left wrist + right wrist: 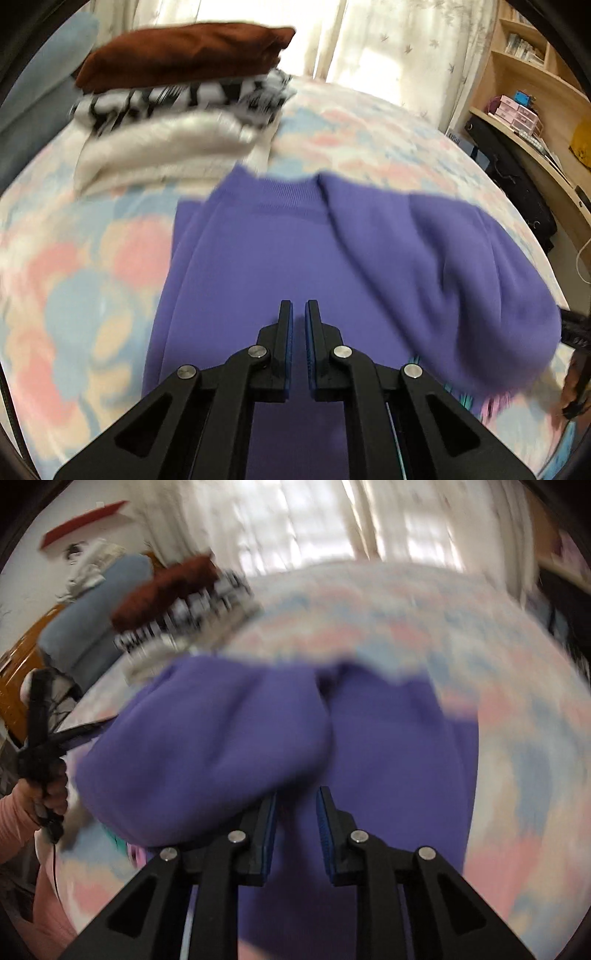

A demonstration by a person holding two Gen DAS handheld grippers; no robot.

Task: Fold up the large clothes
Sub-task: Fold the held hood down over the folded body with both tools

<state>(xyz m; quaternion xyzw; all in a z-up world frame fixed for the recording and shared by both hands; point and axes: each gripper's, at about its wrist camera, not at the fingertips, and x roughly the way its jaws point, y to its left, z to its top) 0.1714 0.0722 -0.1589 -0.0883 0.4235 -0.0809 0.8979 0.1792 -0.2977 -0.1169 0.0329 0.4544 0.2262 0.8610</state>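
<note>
1. The left gripper (298,314) has its fingers (285,332) set narrow, with only a thin slit between the blue pads. Nothing is pinched there, and the tips hover above the flat middle of the sweater (258,280).
2. The right gripper (297,805) has a somewhat wider gap. The folded-over purple flap lies against its left finger (266,830), but blur hides whether any cloth is caught between the pads, so I cannot tell if it holds anything.
3. The purple sweater lies spread on the bed (74,288), collar pointing toward the stack of folded clothes (177,103). One side is already turned over the body and bulges up instead of lying flat.
4. I judge the fabric to be thick, soft knit: limp, light enough for one gripper, not slippery, and not fragile. It will sag and drag wherever it is unsupported.
5. The best holds look to be the flap's outer edge or the ribbed hem and collar, where doubled cloth gives the pads something firm.
6. The stack sits just beyond the collar, near enough that a swung fold could brush it.
</note>
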